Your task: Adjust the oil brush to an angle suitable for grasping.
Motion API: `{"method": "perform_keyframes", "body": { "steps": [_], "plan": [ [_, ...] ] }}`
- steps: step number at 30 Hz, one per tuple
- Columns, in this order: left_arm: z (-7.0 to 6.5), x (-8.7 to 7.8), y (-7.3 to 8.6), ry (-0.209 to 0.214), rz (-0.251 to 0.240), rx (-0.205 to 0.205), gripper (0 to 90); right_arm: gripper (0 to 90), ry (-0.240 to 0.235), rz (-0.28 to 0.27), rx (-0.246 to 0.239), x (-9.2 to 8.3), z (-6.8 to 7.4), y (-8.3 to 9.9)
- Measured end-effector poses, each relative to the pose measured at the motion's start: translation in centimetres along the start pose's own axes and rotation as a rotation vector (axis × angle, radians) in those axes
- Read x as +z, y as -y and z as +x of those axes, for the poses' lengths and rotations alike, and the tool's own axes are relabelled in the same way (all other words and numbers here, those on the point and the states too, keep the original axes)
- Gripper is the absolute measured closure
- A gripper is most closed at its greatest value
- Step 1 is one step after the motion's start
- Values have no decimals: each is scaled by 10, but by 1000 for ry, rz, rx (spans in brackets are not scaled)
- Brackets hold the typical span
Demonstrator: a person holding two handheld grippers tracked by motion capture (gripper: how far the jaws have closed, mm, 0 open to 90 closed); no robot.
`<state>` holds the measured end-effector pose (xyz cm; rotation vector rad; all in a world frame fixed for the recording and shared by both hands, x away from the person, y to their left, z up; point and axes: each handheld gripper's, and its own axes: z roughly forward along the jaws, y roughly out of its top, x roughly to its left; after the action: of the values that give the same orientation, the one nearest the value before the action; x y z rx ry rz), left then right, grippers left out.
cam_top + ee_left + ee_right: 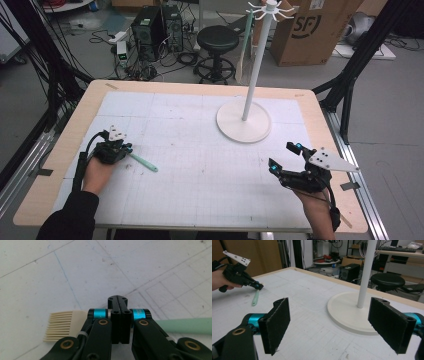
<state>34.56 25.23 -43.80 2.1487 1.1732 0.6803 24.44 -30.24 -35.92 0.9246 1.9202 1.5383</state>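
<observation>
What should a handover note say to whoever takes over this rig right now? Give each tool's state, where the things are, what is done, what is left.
Left tool: jaws shut, over the brush where bristles meet the green handle; whether it grips it is unclear.
Right tool: open, empty, hovering near the rack's base.
Brush: flat on the mat, at the table's left.
Hook rack: upright, back right; another utensil already hangs there.
Done: brush reached.
Left: probably lifting and hanging it.

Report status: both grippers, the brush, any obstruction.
Left gripper shut over the brush, grip itself hidden. Right gripper open, empty. Brush flat on the table. White stand far off, path clear.
</observation>
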Motion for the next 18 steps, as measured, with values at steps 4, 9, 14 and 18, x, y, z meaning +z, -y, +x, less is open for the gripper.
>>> {"method": "perform_keyframes", "body": {
  "steps": [4, 9, 14, 18],
  "plan": [
    [5, -8, 8, -2, -3, -14, 900, 167, -4, 2, -2, 2, 1, -1],
    [9, -21, 24, -4, -44, -47, 900, 167, -10, 6, 1, 5, 2, -1],
    [9, -33, 36, -11, -62, -64, 900, 167, -12, 4, -5, 8, 3, -3],
    [11, -46, 39, -1, -120, -77, 899, 167, -16, 5, -5, 9, 5, -4]
  ]
}}
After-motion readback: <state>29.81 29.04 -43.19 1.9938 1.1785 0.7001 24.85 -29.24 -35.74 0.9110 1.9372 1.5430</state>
